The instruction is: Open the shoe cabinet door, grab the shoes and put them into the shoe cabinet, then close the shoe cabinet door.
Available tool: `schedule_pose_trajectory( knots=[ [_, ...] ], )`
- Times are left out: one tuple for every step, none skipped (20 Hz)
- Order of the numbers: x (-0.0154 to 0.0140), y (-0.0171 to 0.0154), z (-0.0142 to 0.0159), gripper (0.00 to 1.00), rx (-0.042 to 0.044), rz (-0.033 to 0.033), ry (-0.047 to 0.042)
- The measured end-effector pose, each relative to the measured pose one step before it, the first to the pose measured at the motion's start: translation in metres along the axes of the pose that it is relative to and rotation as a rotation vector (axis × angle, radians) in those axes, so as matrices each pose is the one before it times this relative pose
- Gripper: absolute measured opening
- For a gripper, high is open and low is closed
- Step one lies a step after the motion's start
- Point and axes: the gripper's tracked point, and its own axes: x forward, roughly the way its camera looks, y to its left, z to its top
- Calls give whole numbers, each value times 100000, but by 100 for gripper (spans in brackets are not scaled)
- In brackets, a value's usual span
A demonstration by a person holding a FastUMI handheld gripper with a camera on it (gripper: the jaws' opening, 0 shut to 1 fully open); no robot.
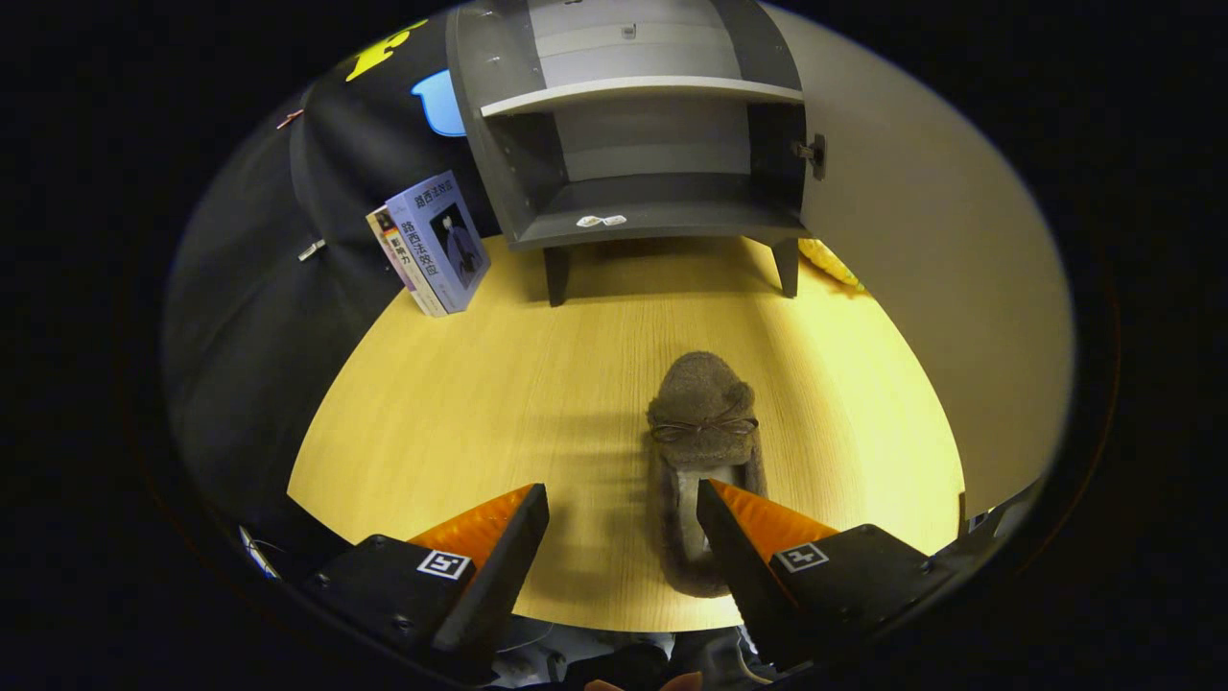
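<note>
Gripper [624, 523] spread wide, grasping nothing; one furry shoe [703, 432] by its right finger, one open cabinet [643, 134] and two books [436, 245] beyond.

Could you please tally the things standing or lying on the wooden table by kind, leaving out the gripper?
Shoes: 1, a brown furry shoe beside the right finger of the open gripper
Books: 2, leaning together left of the cabinet
Shoe cabinets: 1, grey, door open
Yellow things partly hidden behind the door: 1, kind unclear
Total: 5
</note>
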Motion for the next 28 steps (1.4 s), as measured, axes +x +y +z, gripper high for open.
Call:
schedule_pose_trajectory(
  knots=[
    [746, -269, -216, 99, 263, -1303, 632],
    [869, -231, -110, 99, 119, -976, 539],
    [1059, -181, -143, 99, 55, -860, 712],
    [1252, -171, -156, 98, 576, -857, 795],
    [1323, 19, -80, 96, 736, -642, 475],
    [1225, -145, -15, 93, 745, -1101, 354],
    [1164, -379, 54, 86, 379, -2116, -754],
    [1073, -179, 201, 81, 415, -1669, -723],
    [865, -569, 286, 76, -415, -3871, -1197],
    [696, -971, 499, 60, -324, -4758, -2061],
    [-9, -471, 360, 44, 1061, -2444, -1195],
    [109, 418, 273, 28, 2004, 653, -546],
    [-14, 259, 238, 11, 779, 1148, -1093],
    [-412, 7, 253, 11, 822, 1001, 282],
    [-104, -70, 300, 6, 973, 1490, -695],
    [-672, -56, 499, 6, 56, 997, -949],
    [-771, -257, 695, 5, -1183, 946, -1455],
    [-1199, -104, 1052, 5, -427, 1308, -1451],
    [-1502, 71, 1384, 6, 1371, 1780, -1719],
    [-1429, -53, 1329, 6, 1360, 690, -1291],
    [-1423, 67, 1732, 5, 1463, 470, -2173],
    [-1602, 166, 1936, 5, 546, 498, -2195],
    [-1668, 63, 2070, 5, 326, 533, -3099],
    [-1387, 255, 2354, 5, 31, 848, -3369],
    [-1034, 647, 2395, 5, 70, 1191, -3197],
    [-731, 505, 2017, 5, 151, 1002, -1858],
    [-523, 584, 2123, 5, 363, 1241, -1980],
    [-265, 707, 1917, 5, 9, 1675, -644]
  ],
)
